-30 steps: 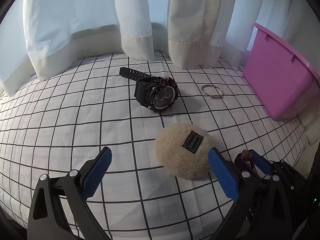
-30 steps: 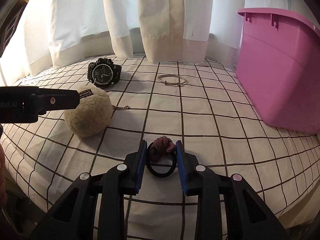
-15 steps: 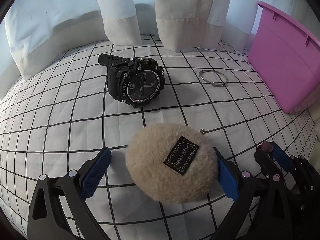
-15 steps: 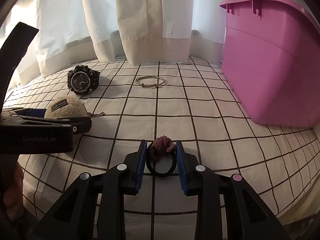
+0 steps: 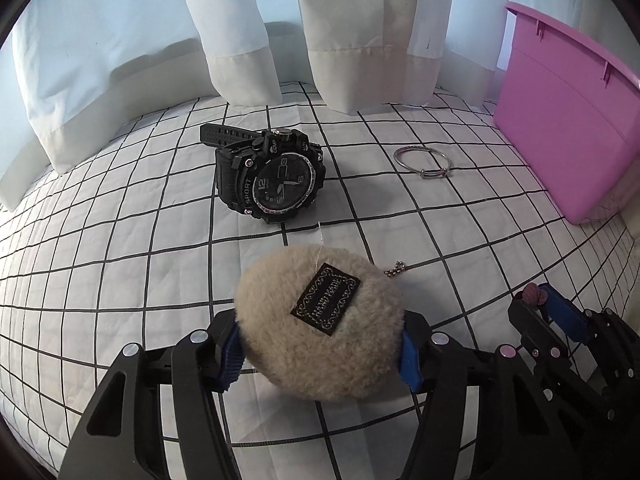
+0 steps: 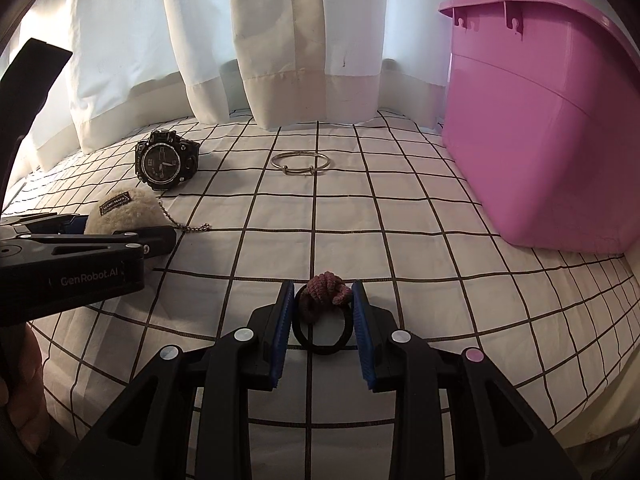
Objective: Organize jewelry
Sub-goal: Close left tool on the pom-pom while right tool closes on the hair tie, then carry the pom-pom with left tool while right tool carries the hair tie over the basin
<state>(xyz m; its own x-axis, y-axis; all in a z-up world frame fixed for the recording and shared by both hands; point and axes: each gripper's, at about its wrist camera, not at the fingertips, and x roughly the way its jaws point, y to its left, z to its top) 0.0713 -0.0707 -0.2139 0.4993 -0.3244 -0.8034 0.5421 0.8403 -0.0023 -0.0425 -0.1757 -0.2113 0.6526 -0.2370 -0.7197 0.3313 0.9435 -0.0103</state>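
Left view first: left tongs [image 5: 320,356] clamped on the fluffy ball [image 5: 280,320], one blue pad pressed into each side, low over the checked cover [image 5: 120,240]. Hard to tell whether lifted or resting. Soft and round, so could squish and pop out of the pads if held too loosely. Little bead chain [image 5: 396,270] trailing from the far side, lying on the cover — might drag along or catch on something when lifted. Black watch [image 5: 272,180] just past the ball and a thin metal bangle [image 5: 422,160] farther right, both lying flat; could get bumped by a low swing toward the pink bin [image 5: 560,128] at the far right. Right view next: right tongs [image 6: 322,320] closed on the hair tie [image 6: 326,286], pads touching both sides of the black loop, pink knot at the front. Stretchy and thin, so might fold, twist and slip free. Pink bin tall, with a high rim, off to the right — need to go up and over, or else hit the wall and drop things outside. Both tongs close side by side too; could knock together if moved at once toward the same bin.
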